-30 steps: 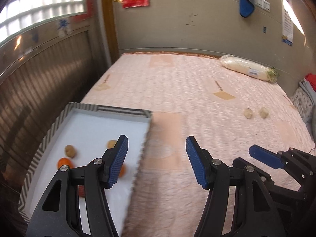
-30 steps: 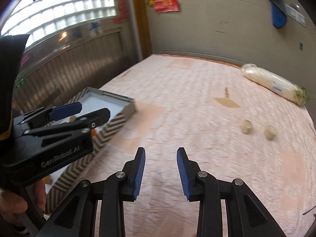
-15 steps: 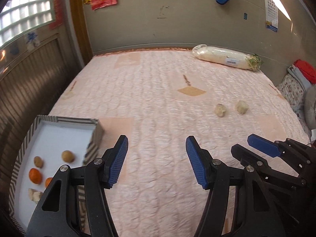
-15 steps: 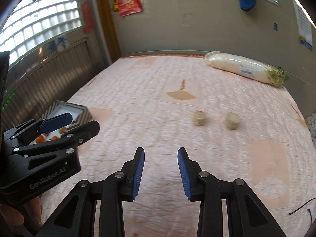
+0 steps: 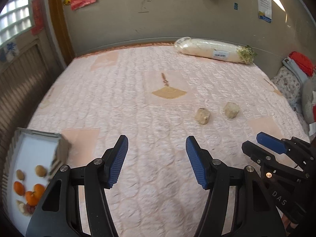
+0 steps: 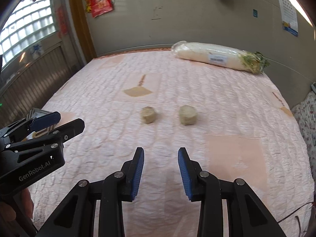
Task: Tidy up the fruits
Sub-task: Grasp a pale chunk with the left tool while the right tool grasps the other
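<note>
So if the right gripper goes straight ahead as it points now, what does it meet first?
Probably nothing solid: the right gripper, open, aims at the gap between the two beige lumps, left and right. It would likely land on the bedspread first. Depth is unclear.

The bed cover is quilted pink cloth with a faint sheen, puckered into stitched ripples, and on it the two pale lumps look matt and rough-skinned, while the long white radish is wrapped in glossy clear plastic with a paper label. The left gripper and right gripper are matt black plastic with bright metal rivets and ribbed blue fingertips. The tray has a smooth white floor and a striped wall, and holds glossy oranges
</note>
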A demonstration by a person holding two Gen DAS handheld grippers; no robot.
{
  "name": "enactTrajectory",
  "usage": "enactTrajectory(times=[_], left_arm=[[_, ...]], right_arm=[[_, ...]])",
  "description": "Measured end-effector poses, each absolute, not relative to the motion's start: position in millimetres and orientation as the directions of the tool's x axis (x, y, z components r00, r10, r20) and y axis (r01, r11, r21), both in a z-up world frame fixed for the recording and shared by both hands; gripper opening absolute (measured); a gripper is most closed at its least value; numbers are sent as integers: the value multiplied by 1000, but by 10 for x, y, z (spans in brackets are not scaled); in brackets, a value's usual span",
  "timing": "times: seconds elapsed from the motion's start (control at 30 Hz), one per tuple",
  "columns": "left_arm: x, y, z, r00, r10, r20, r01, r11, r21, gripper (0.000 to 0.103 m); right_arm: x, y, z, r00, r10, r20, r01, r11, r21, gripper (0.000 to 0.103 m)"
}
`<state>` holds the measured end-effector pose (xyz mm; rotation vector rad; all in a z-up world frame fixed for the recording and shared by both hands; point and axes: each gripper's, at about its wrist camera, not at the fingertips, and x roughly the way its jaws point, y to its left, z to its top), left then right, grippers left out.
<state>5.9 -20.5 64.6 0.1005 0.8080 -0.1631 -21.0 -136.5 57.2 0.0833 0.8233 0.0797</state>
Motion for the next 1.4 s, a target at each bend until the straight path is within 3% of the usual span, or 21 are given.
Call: enactTrajectory(times=[0.23, 0.73, 0.93, 1.4], left_arm=[[370, -470, 509, 597, -239, -766, 284, 956, -78, 61], [844, -758, 228, 534, -288, -795, 299, 944, -141, 61], [881, -726, 213, 524, -326, -787, 319, 932, -173, 24], [589, -416, 308, 574, -224, -787, 208, 970, -125, 24]], right_arm=[[-137, -1653, 525, 673, 81, -735, 5, 993, 115, 35], [41, -1882, 449, 670, 73, -738, 13, 994, 110, 37], [251, -1821, 422, 660, 62, -749, -17, 998, 67, 37], [712, -1619, 243, 627, 74, -775, -76, 996, 34, 34]])
